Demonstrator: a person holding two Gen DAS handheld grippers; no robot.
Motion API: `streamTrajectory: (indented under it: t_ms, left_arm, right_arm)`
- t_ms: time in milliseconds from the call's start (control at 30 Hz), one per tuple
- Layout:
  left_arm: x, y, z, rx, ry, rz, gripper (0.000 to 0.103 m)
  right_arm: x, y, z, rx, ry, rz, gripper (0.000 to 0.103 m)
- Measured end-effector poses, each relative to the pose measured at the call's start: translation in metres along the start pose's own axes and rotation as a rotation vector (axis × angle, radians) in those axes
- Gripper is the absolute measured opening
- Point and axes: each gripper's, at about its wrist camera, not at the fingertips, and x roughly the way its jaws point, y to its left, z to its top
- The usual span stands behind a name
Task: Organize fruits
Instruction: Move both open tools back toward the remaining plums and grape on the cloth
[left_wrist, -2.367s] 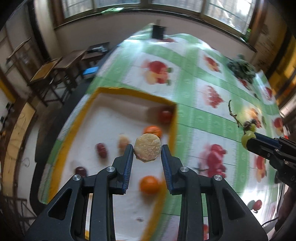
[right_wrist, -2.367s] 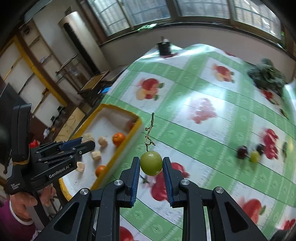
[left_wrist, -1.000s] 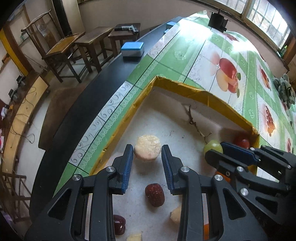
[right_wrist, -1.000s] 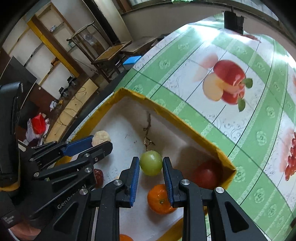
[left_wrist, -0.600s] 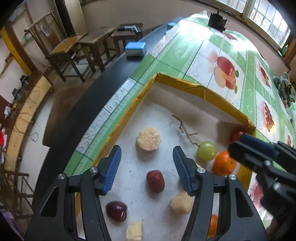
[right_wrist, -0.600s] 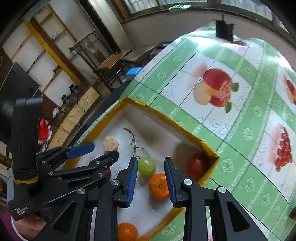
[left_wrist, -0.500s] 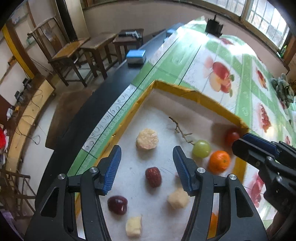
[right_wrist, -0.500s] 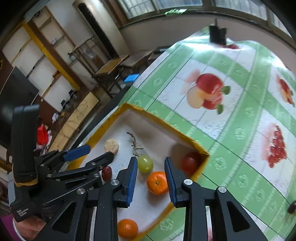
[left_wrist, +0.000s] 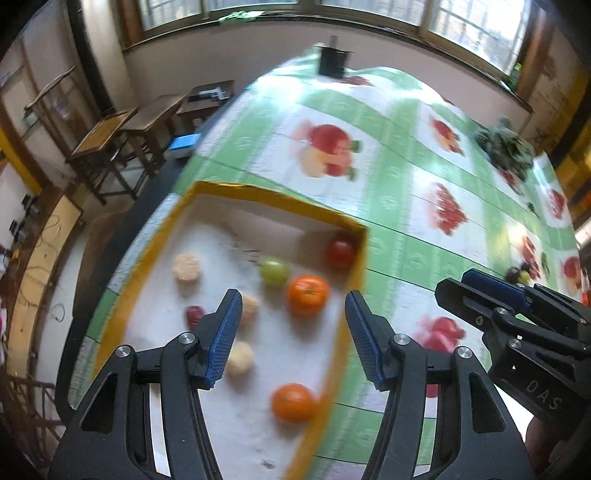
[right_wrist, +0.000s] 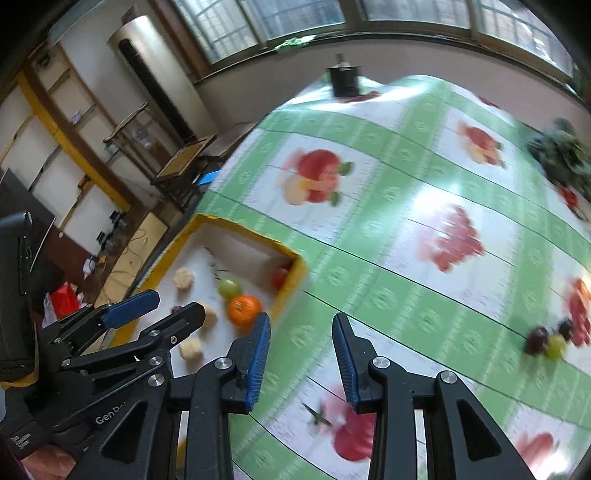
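- Left gripper (left_wrist: 293, 334), at the bottom of the left wrist view, stands wide apart and empty above the yellow-rimmed tray (left_wrist: 184, 206).
- Right gripper (right_wrist: 301, 356), at the bottom of the right wrist view, is opening with nothing between its blue pads, over the green checked tablecloth (right_wrist: 388, 295) just right of the tray.
- Inside the tray, an orange (left_wrist: 293, 402) lies nearest, a second orange (left_wrist: 308, 294) sits mid-frame, and pale fruit pieces (left_wrist: 240, 358) rest left of them.
- Behind the second orange, a green grape (left_wrist: 274, 271) on a thin twig lies on the tray's white floor, with a round pale slice (left_wrist: 187, 266) to its left.
- A red fruit (left_wrist: 340, 251) sits in the tray's far right corner.
- At the right edge of the right wrist view, a few loose grapes (right_wrist: 546, 341) remain on the cloth, blurred.
- A black pot (right_wrist: 344, 79) stands at the table's far end, top centre.
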Motion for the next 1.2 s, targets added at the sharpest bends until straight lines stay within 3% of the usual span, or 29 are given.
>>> streamTrajectory:
  t_ms: [700, 1200]
  left_arm:
    - [-0.002, -0.144, -0.013, 0.203, 0.008, -0.114, 0.058]
    - [0.015, -0.194, -0.013, 0.263, 0.038, -0.144, 0.058]
  right_arm:
    - [-0.087, -0.136, -0.071, 0.239, -0.042, -0.152, 0.034]
    - [-0.106, -0.198, -0.098, 0.342, -0.043, -0.186, 0.034]
